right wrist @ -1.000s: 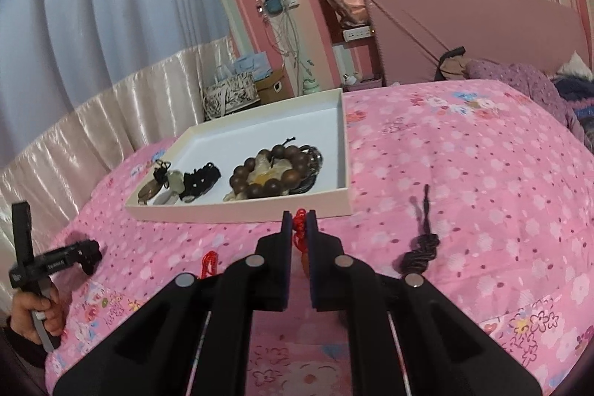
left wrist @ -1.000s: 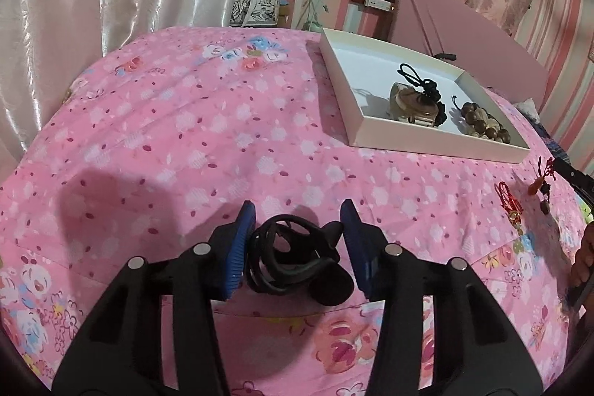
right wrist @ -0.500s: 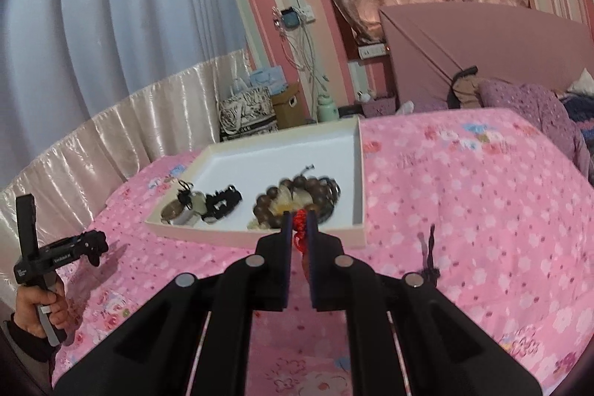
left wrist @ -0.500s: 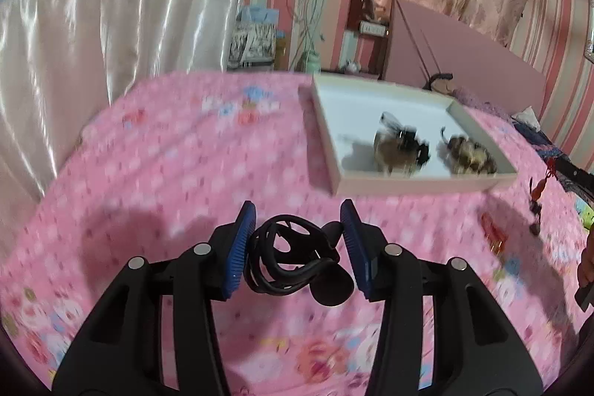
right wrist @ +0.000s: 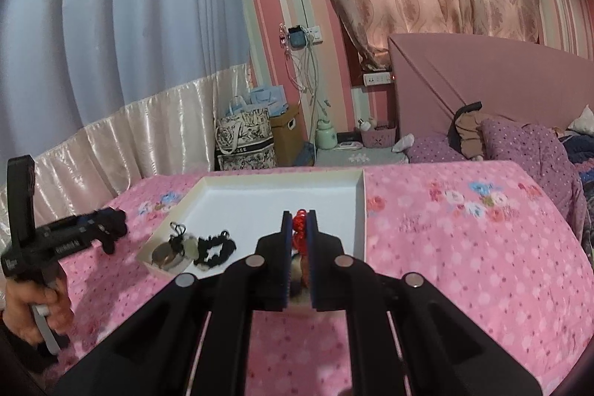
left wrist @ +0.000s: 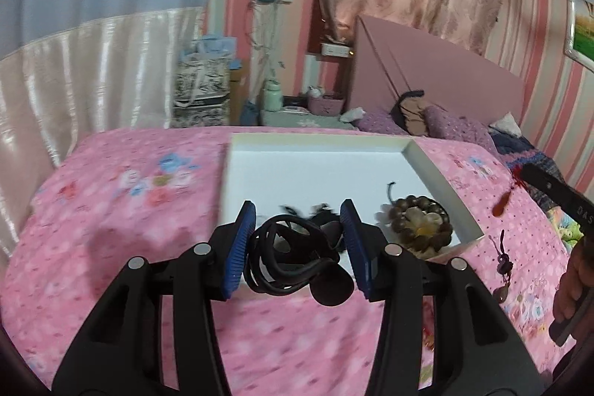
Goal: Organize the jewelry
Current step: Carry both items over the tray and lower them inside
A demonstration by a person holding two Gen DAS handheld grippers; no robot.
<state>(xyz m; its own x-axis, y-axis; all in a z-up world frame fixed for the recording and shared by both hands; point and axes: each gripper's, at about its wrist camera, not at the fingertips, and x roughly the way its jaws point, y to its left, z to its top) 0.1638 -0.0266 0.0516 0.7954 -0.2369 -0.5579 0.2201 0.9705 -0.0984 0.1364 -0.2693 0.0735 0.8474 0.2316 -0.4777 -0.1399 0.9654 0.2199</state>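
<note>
My left gripper (left wrist: 297, 210) is shut on a coiled black cord pendant (left wrist: 293, 258) with a dark disc, hanging just above the near edge of the white tray (left wrist: 441, 180). My right gripper (right wrist: 299, 216) is shut on a red knotted cord charm (right wrist: 299, 225), also over the tray's (right wrist: 362, 210) near edge. Inside the tray lie a brown bead bracelet (left wrist: 419, 225), a black woven piece (right wrist: 215, 249) and a stone pendant (right wrist: 165, 255). From the left wrist view, the red charm (left wrist: 503, 205) dangles under the right gripper at the far right.
The tray rests on a pink flowered bedspread (left wrist: 130, 229). A dark purple charm (left wrist: 503, 264) lies on it right of the tray. A hand (right wrist: 33, 303) holds the left gripper's handle. Purple pillows (right wrist: 519, 143) and a pink headboard stand behind; bags sit beside the bed.
Both grippers have risen and moved toward the tray, which now sits right under their fingertips. Each still carries its piece, and the grips look the same.
</note>
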